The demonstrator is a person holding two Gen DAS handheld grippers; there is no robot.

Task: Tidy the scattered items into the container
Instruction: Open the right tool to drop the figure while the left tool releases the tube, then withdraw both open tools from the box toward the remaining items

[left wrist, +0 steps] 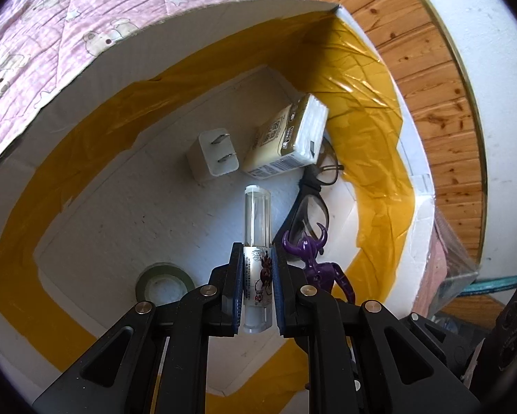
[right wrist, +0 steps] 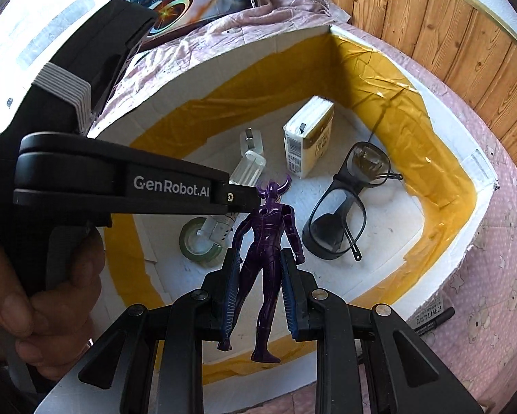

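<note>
- Over the open white box (left wrist: 196,13) on the pink bed quilt (left wrist: 34,34), both my tongs point steeply down into it, each clamped on an item.
- My left tongs (left wrist: 256,286) are clamped on a clear tube (left wrist: 256,220) with a printed label; its free end sticks out ahead over the box floor, short of the white plug adapter (left wrist: 212,158).
- My right tongs (right wrist: 260,276) are clamped on the purple horned figure (right wrist: 267,227) at its legs, the head reaching toward the middle of the box.
- Judging by this, the step is the drop: I should bring both low over bare floor before letting go, so nothing bounces.
- The tube should land in the gap between the tape roll (left wrist: 163,281) and the adapter, lying flat so it cannot roll far.
- The figure wants bare floor toward the near edge, clear of the glasses (right wrist: 344,214), whose lenses it could scratch.
- The tissue pack (right wrist: 310,138) sits toward the far corner, well out of the way.
- My two tongs are close together, so I would release one at a time.
</note>
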